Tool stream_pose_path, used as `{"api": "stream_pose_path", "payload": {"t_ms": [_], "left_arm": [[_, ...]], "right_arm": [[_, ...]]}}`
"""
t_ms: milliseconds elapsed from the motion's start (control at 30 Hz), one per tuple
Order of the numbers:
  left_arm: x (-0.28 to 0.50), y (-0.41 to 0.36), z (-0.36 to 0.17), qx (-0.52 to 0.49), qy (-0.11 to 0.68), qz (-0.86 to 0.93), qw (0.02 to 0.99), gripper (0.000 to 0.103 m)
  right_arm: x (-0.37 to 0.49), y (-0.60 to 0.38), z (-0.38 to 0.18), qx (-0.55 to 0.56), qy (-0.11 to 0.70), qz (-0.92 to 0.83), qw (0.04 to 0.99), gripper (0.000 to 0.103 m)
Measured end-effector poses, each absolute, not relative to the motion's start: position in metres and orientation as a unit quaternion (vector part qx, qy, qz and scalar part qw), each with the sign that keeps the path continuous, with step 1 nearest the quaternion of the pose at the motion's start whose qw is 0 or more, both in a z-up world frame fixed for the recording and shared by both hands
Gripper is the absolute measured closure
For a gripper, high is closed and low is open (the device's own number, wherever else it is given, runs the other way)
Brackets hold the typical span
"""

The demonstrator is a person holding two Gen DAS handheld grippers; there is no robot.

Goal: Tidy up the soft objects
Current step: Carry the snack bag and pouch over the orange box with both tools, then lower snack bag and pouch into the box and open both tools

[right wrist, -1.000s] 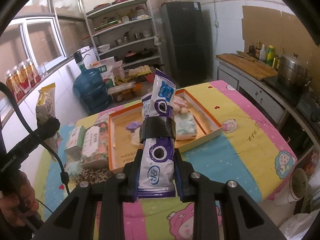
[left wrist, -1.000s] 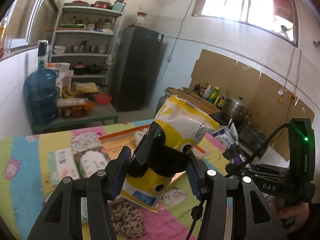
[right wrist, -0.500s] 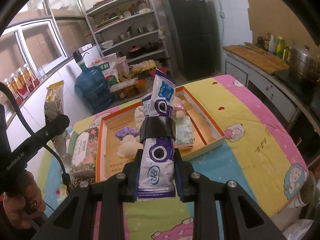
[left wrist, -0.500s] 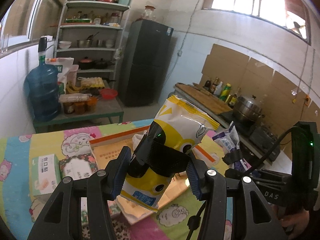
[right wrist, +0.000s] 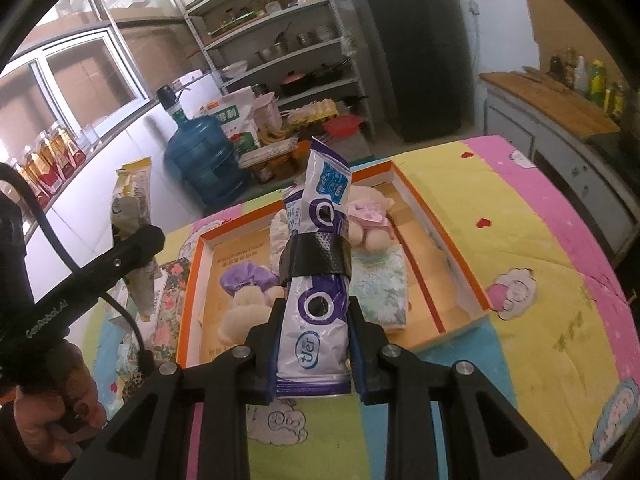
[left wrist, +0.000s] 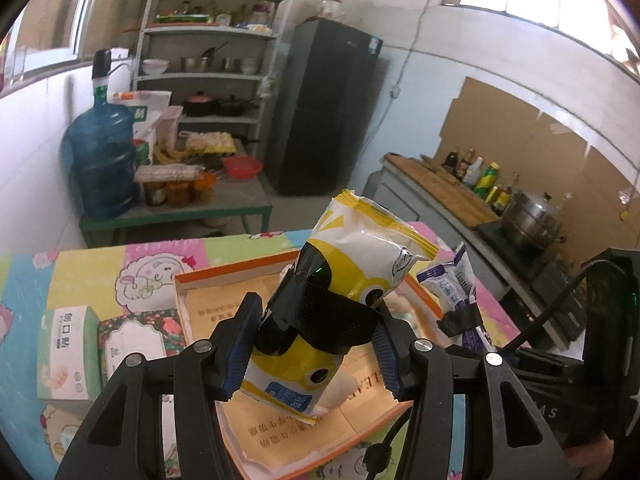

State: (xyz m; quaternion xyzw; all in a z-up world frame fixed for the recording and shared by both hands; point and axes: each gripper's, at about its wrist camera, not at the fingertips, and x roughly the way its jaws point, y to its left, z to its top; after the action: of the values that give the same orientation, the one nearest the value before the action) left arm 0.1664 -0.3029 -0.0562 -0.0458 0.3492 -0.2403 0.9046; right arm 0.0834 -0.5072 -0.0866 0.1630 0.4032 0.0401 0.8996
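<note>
Left wrist view: we log our left tongs (left wrist: pixel 316 350) clamped on a yellow-and-white packet (left wrist: pixel 344 280) banded with black tape, held above the orange-rimmed tray (left wrist: pixel 224 276). Printed characters on the tray floor are too small to read. A green-and-white tissue box (left wrist: pixel 66 350) sits on the surface (left wrist: pixel 80 268).

Right wrist view: our right tongs (right wrist: pixel 314 354) grip a purple-and-white pouch (right wrist: pixel 314 308) marked "tjer", also taped, over the tray's near edge. The other handle (right wrist: pixel 52 316) reads "GenRobot.AI".
</note>
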Motion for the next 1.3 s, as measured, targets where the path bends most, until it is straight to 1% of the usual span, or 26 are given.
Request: {"api": "stream_pose_path", "payload": {"t_ms": [500,1067,1300], "left_arm": [[0.217,-0.306,-0.089,-0.056,0.392,-0.178,0.901,0.048],[0.274,-0.308,-0.139,-0.081,0.457,-0.170,0.870,0.048],[0.285,-0.316,-0.149,-0.064,0.473,-0.180,0.860,0.048]], "right_arm": [[0.133,-0.497,-0.120,0.170,0.441,0.110,0.874,0.075],[0.166,-0.487,-0.147,0.146,0.470,0.124,0.862,0.074],[0.174,-0.490,-0.158,0.160,0.480,0.118,0.855,0.073]]}}
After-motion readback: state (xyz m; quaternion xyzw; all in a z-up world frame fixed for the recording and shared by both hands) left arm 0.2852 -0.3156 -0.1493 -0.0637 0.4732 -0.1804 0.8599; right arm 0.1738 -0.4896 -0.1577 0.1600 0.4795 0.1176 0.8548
